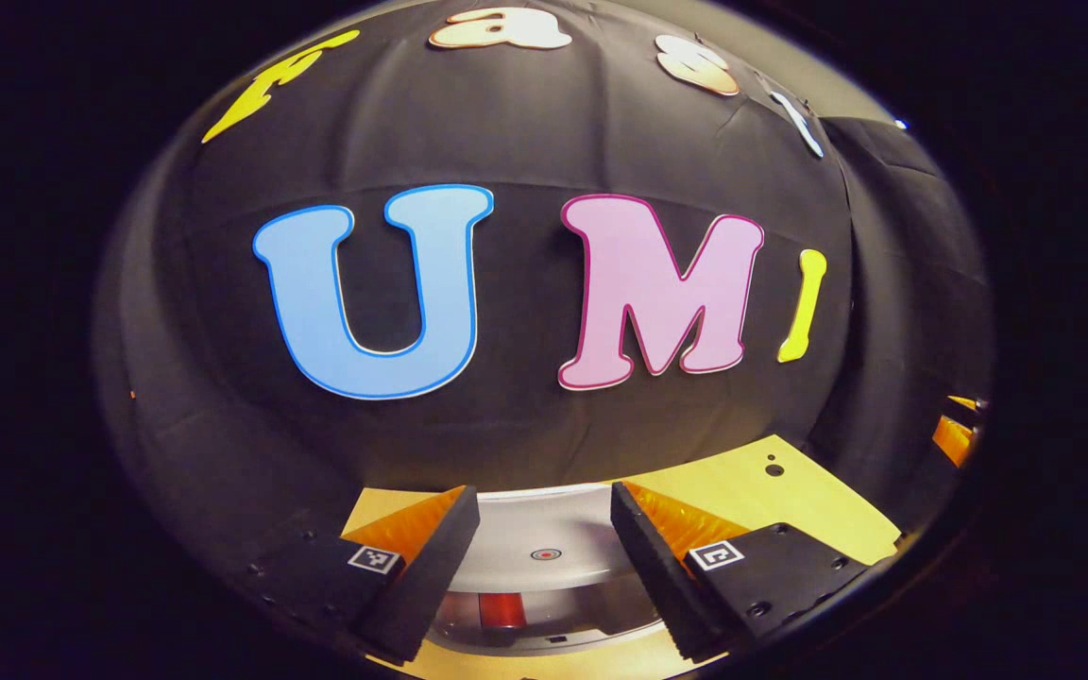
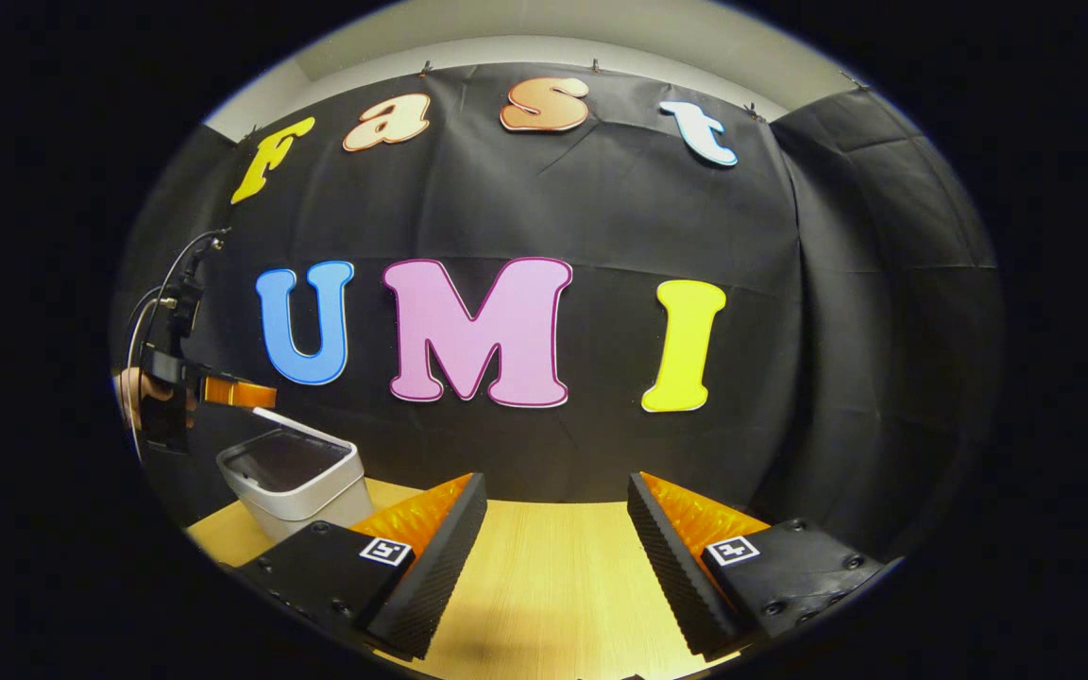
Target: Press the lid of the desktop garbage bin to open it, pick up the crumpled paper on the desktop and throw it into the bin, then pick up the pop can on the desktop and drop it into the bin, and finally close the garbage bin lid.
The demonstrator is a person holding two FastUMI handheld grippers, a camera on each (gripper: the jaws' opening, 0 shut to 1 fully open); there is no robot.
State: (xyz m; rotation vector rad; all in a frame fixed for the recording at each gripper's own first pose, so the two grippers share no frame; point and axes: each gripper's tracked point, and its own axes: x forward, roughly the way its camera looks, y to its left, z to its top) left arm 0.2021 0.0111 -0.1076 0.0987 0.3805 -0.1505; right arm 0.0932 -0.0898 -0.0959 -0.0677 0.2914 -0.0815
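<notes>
The desktop bin (image 2: 294, 496) is a pale box with rounded corners, standing at the table's left in the right gripper view. Its top shows dark. My left gripper (image 2: 237, 392), held by a hand (image 2: 133, 392), hovers just above the bin's far edge. In the left gripper view my left gripper (image 1: 544, 491) is open. The grey lid (image 1: 544, 543) with a small red dot lies right below and between its fingers. Under the lid's near edge is a gap with something red (image 1: 502, 609) inside. My right gripper (image 2: 555, 482) is open over bare wood with nothing between its fingers.
The light wooden table (image 2: 553, 576) runs back to the black cloth wall. An orange part (image 1: 955, 436) of another gripper peeks in at the far right of the left gripper view. A small dark hole (image 1: 774, 469) marks the tabletop to the bin's right.
</notes>
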